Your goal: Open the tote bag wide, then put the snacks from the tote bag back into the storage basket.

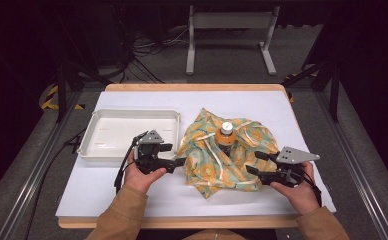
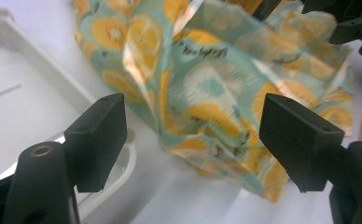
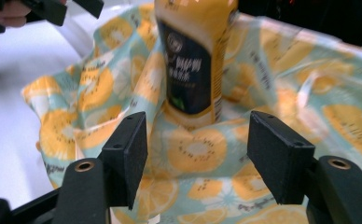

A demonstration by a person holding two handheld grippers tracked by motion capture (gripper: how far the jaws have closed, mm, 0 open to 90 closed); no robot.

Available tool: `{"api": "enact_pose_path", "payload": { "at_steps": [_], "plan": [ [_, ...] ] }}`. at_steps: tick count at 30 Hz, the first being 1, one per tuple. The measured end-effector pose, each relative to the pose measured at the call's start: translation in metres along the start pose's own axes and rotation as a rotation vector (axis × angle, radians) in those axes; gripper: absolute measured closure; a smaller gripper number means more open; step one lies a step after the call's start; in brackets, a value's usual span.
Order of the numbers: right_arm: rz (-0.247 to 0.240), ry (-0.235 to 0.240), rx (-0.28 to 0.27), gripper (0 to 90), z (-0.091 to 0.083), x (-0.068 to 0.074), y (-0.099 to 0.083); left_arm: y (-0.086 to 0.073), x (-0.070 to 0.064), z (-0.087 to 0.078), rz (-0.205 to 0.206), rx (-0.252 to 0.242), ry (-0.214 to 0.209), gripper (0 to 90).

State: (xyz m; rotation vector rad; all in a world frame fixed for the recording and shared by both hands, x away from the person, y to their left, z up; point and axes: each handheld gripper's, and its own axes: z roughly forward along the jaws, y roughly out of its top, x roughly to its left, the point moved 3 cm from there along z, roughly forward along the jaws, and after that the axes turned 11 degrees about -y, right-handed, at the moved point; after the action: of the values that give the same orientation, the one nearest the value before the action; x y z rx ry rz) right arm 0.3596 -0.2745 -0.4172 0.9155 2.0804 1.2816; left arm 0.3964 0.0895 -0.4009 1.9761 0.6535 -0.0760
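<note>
Seeing orange bottle point(image 1: 226, 134) upright on fruit-print cloth point(image 1: 217, 167), white tray point(image 1: 102, 150) beside it on counter point(image 1: 302, 120), we note left gripper point(image 1: 178, 154) and right gripper point(image 1: 253, 162) both wide open, empty, flanking cloth.

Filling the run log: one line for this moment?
left gripper: open, at cloth edge | right gripper: open, at cloth | bottle: upright on cloth | tray: empty
</note>
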Motion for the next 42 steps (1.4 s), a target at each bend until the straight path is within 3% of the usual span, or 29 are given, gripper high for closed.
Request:
{"api": "enact_pose_path", "payload": {
  "at_steps": [6, 8, 12, 14, 18, 24, 33, 37, 42],
  "plan": [
    [0.033, -0.033, -0.027, 38.7, -0.011, -0.012, 0.0, 0.01, -0.01, -0.004, 0.043, -0.021, -0.005, 23.5],
    [0.032, -0.039, -0.024, 39.0, -0.013, -0.016, -0.001, 0.015, -0.012, -0.004, 0.068, -0.018, -0.025, 23.6],
    [0.029, -0.052, -0.007, 40.7, -0.019, -0.029, -0.004, 0.025, -0.014, -0.008, 0.106, -0.028, -0.019, 24.9],
    [0.075, -0.043, 0.002, 42.0, -0.02, -0.036, -0.007, 0.029, -0.019, -0.007, 0.1, -0.052, -0.046, 25.0],
    [0.047, -0.058, 0.017, 41.6, -0.022, -0.037, -0.009, 0.039, -0.026, 0.0, 0.134, -0.036, -0.046, 25.2],
    [0.07, -0.065, 0.015, 41.7, -0.026, -0.041, -0.009, 0.059, -0.036, 0.006, 0.168, -0.061, -0.051, 25.2],
    [0.094, -0.07, 0.011, 42.1, -0.03, -0.047, -0.01, 0.082, -0.038, 0.022, 0.16, -0.089, -0.063, 25.0],
    [0.103, -0.076, 0.006, 41.7, -0.031, -0.049, -0.01, 0.089, -0.038, 0.03, 0.177, -0.104, -0.063, 24.8],
    [0.108, -0.083, 0.01, 41.2, -0.03, -0.051, -0.012, 0.094, -0.032, 0.04, 0.154, -0.152, -0.118, 24.8]
  ]
}}
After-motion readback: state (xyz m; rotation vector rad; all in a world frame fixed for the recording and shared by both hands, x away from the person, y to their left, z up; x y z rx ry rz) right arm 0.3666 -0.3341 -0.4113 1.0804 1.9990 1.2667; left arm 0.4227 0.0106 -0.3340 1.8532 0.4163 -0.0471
